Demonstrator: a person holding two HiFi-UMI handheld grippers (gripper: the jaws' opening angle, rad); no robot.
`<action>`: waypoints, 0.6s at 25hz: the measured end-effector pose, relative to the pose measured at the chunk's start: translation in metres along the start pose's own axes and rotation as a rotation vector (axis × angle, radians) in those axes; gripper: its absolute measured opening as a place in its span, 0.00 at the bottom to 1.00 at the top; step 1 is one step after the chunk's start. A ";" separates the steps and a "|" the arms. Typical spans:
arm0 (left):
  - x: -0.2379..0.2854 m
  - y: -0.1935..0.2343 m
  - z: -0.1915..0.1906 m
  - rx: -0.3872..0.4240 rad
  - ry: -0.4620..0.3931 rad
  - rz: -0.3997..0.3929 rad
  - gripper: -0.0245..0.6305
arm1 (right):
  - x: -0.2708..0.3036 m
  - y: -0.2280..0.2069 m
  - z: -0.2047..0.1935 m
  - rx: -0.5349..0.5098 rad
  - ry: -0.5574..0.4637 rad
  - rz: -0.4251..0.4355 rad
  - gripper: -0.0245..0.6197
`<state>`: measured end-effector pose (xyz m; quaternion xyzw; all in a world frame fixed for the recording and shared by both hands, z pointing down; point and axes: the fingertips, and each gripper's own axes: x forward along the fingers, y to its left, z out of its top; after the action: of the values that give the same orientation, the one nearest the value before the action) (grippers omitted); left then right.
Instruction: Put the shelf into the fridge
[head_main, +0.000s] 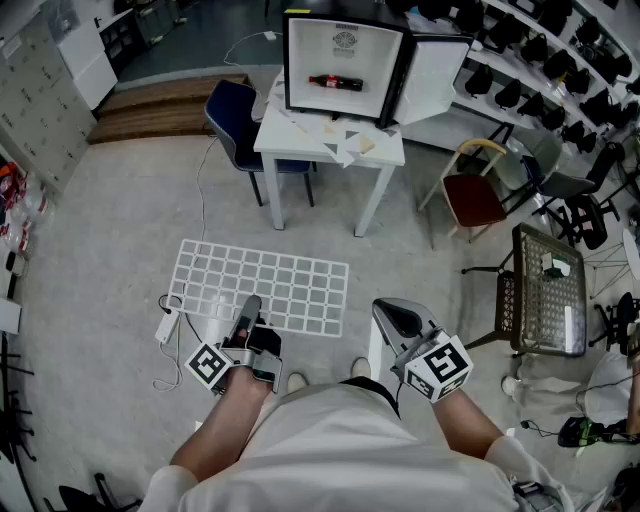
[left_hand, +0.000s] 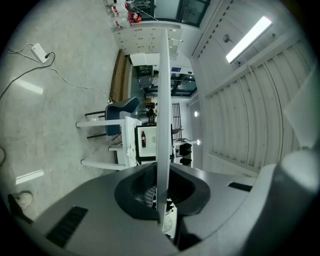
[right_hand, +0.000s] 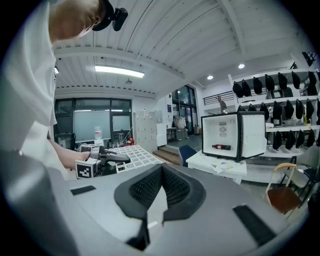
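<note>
**One shelf clamped, one fridge open**

One desk (head_main: 285, 137) carries one open fridge (head_main: 345, 45). One wire shelf (head_main: 270, 283) is held level above the floor (head_main: 120, 230), its near edge clamped in the left claw (head_main: 247, 312). The right claw (head_main: 392, 316) is closed and empty. One bottle (head_main: 335, 82) lies inside the fridge.

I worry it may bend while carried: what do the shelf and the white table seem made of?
The shelf: thin white rods in an open grid, so probably coated metal wire, with a dull finish.
The table: flat white top and square legs, smooth; painted wood or laminate, the look leaves it open.
</note>
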<state>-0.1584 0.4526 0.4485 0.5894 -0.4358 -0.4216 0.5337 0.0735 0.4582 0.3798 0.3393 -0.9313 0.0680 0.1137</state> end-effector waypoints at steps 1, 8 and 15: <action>0.001 0.000 0.003 -0.009 0.006 -0.006 0.09 | 0.003 0.005 -0.001 -0.001 0.000 -0.005 0.05; 0.013 0.008 0.012 -0.020 0.034 -0.004 0.09 | 0.008 0.020 -0.009 0.014 0.016 -0.036 0.05; 0.090 0.014 0.006 -0.036 0.059 -0.020 0.09 | 0.031 -0.045 -0.007 0.029 0.002 -0.083 0.05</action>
<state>-0.1411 0.3634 0.4592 0.5962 -0.4063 -0.4174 0.5525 0.0811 0.4067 0.3968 0.3793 -0.9152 0.0770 0.1124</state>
